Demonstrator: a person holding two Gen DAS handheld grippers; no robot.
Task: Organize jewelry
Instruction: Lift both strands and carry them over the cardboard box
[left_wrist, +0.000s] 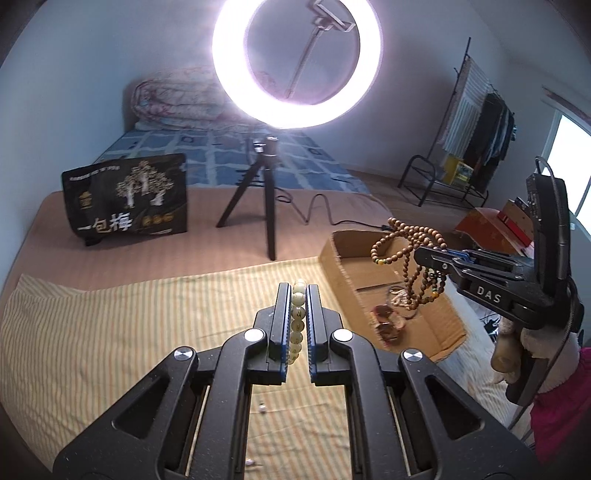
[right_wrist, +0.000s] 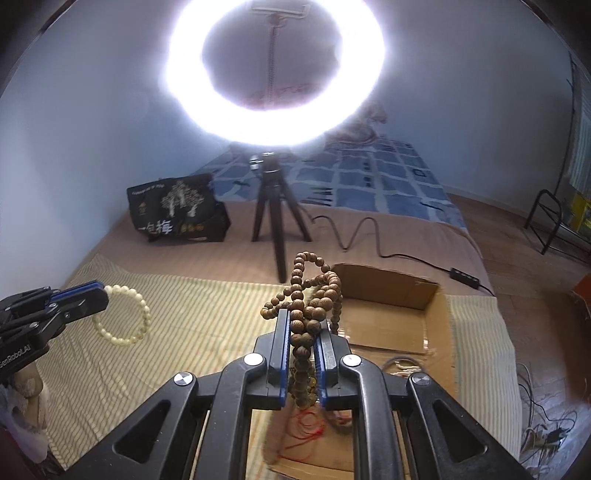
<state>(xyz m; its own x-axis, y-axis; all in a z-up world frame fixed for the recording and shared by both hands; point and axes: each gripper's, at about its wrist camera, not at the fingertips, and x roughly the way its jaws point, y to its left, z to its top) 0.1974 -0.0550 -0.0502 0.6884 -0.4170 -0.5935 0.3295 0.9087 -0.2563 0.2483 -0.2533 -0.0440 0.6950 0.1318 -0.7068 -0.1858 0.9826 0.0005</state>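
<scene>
My left gripper is shut on a pale cream bead bracelet, held above the striped cloth; the bracelet also shows in the right wrist view, hanging from the left gripper. My right gripper is shut on a long string of brown wooden beads. In the left wrist view the wooden beads dangle from the right gripper over the open cardboard box. Other jewelry pieces lie inside the box.
A ring light on a black tripod stands behind the striped cloth, its cable trailing right. A black printed bag stands at the back left. Two small pale items lie on the cloth under my left gripper.
</scene>
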